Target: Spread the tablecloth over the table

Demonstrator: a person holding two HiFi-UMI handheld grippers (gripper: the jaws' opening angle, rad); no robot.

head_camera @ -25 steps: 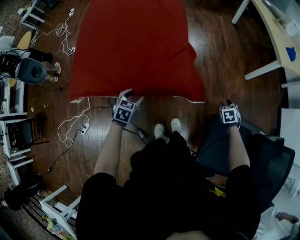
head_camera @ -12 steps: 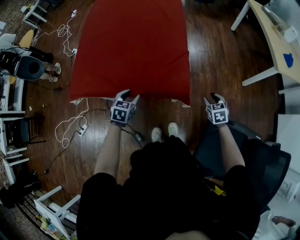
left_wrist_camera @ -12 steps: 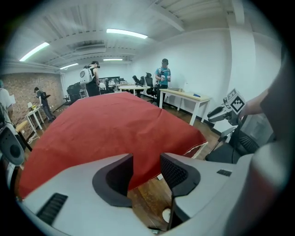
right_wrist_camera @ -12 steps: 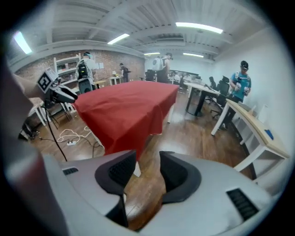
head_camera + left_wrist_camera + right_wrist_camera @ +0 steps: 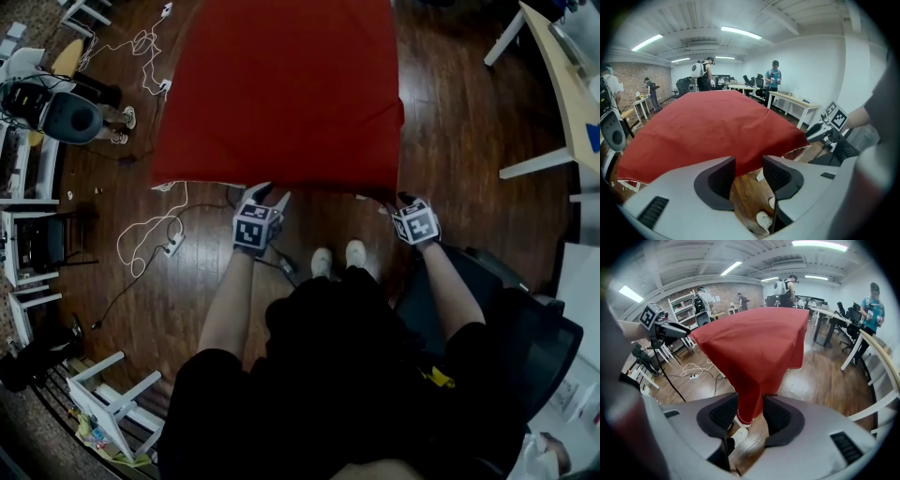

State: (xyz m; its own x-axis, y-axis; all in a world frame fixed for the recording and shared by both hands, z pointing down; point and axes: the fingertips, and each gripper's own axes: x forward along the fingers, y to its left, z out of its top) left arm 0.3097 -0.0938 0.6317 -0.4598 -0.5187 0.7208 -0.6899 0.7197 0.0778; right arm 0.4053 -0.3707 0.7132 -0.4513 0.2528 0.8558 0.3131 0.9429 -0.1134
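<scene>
While the red tablecloth [image 5: 281,94] lies spread out ahead of both, the left hand-held gripper [image 5: 270,194] has just been closing its jaws and pinches the near hem at its tips, and the right hand-held gripper [image 5: 398,200], off to its right, is clamped on the near corner, which hangs down between its jaws.

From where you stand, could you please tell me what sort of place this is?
Probably a shared office or lab workspace: white desks, office chairs, ceiling strip lights, and cables trailing across the wood floor.
</scene>
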